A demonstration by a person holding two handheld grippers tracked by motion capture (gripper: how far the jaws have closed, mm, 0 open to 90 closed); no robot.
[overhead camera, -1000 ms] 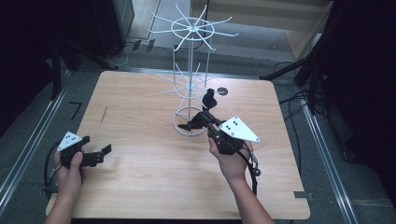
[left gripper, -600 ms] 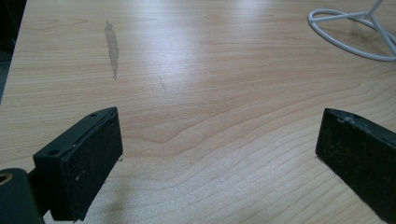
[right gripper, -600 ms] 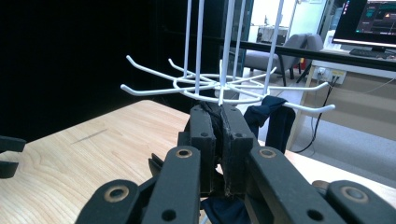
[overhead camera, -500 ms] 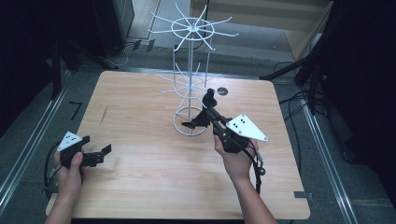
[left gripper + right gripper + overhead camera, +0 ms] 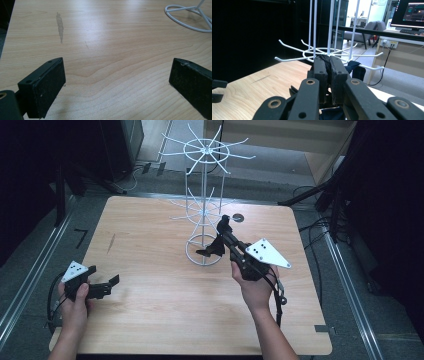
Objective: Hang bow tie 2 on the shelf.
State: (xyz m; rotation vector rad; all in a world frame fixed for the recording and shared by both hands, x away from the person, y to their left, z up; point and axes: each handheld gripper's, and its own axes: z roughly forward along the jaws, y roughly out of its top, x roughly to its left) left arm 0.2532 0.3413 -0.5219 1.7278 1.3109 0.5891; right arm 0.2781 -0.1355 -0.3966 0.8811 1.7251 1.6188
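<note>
Dark cloth (image 5: 327,65) pinched in closed right gripper (image 5: 220,236), held at rack (image 5: 204,215) lower hook tier, hooks just beyond jaw tips. Cloth hangs downward below jaws. Left gripper (image 5: 111,284) wide open, empty, well apart on table (image 5: 150,320).

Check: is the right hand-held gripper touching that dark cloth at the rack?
Touching. The right gripper view shows the right hand-held gripper pinching the dark cloth between its closed jaws beside the white wire rack.

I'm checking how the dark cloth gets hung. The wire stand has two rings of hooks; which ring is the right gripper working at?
The lower ring of hooks. The right gripper, shut on the dark cloth, sits level with it partway up the wire stand; the top ring spreads well above.
</note>
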